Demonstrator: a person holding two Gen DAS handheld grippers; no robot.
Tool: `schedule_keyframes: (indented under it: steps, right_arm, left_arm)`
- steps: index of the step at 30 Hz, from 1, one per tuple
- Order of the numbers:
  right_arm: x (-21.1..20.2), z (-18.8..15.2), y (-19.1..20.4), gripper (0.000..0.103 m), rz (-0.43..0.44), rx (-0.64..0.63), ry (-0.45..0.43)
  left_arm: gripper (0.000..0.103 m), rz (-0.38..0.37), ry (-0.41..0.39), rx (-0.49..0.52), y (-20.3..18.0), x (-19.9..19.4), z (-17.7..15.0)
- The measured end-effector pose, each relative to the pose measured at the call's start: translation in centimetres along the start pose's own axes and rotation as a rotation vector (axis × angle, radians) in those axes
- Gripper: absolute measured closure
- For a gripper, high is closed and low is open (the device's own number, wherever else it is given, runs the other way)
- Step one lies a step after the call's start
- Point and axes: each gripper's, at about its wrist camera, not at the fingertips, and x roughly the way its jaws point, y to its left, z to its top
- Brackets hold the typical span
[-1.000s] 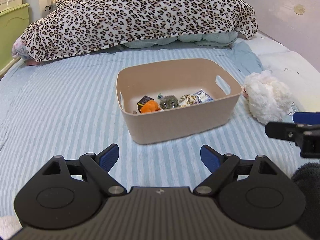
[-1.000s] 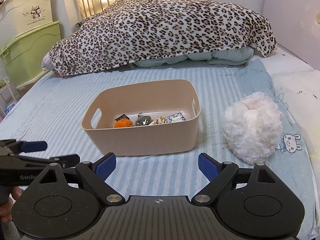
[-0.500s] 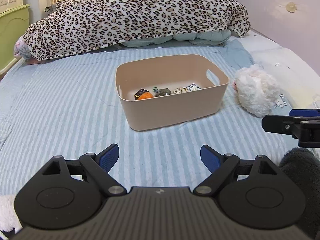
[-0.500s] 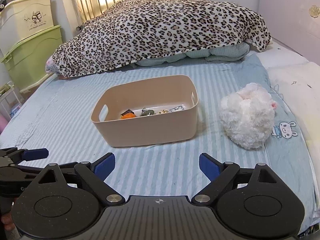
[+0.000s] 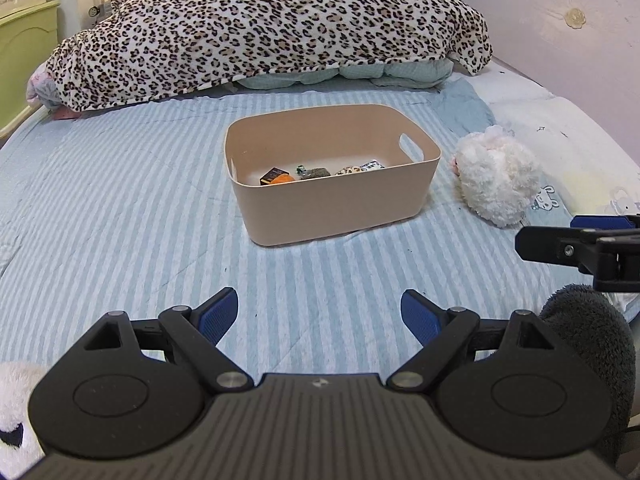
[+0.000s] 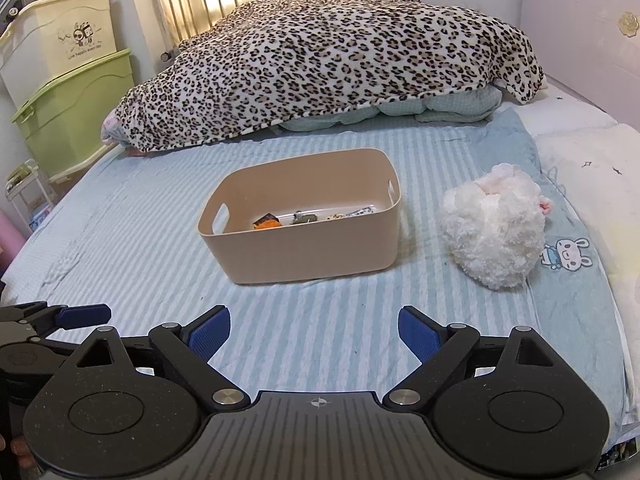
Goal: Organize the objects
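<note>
pale green and cream plastic storage bins (image 6: pixel 68 92) stacked at far left; on the cream one a cartoon print with a line of small writing beneath, too small to read. no other brand or label legible anywhere.

further right, the left gripper (image 5: pixel 316 316), jaws spread wide and holding nothing, hanging low over the striped blue bedsheet (image 5: pixel 120 216). straight ahead of it, well apart, the beige basket (image 5: pixel 340 208), with several small items (image 5: pixel 320 172) lying along its floor: something orange, something dark, a couple of patterned wrappers, print on them unreadable.

just right of the basket, near but apparently not touching, the white plush toy (image 6: pixel 494 232), loose on the sheet and probably the next thing to tidy. beside it a cartoon rabbit (image 6: pixel 566 254) printed on the sheet, no words.

right gripper (image 6: pixel 314 334) likewise wide open and empty, better placed for the plush. best approach, by judgement: come down from above, close on a thick part of the fluffy body rather than loose fur, lift clear of the basket rim, release only once over the open interior. soft, bulky and compressible, so likely to sag or snag on the rim.
</note>
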Motion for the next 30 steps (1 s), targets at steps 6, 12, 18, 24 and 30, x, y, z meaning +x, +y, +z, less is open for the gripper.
schedule_keyframes:
  steps: [6,12,18,24,30]
  right_arm:
    - [-0.6,-0.4,-0.1,0.011,-0.018,-0.005,0.003]
    - [-1.1,-0.9,-0.1,0.011,-0.037,-0.008,0.010]
    - [-1.5,-1.0,0.1,0.011,-0.035,-0.019,0.006]
    - [-1.6,-1.3,0.4,0.011,-0.021,-0.027,0.015]
    - [-1.5,-1.4,0.5,0.011,-0.017,-0.028,0.022]
  left_arm:
    - [0.014,0.002,0.002,0.008,0.0,-0.5,-0.3]
    - [0.014,-0.003,0.009,0.008,0.0,-0.6,-0.5]
    - [0.014,-0.005,0.012,0.004,0.0,-0.7,-0.6]
    - [0.014,-0.007,0.011,0.001,0.0,-0.8,-0.7]
    - [0.014,-0.004,0.013,0.004,-0.2,-0.8,-0.7]
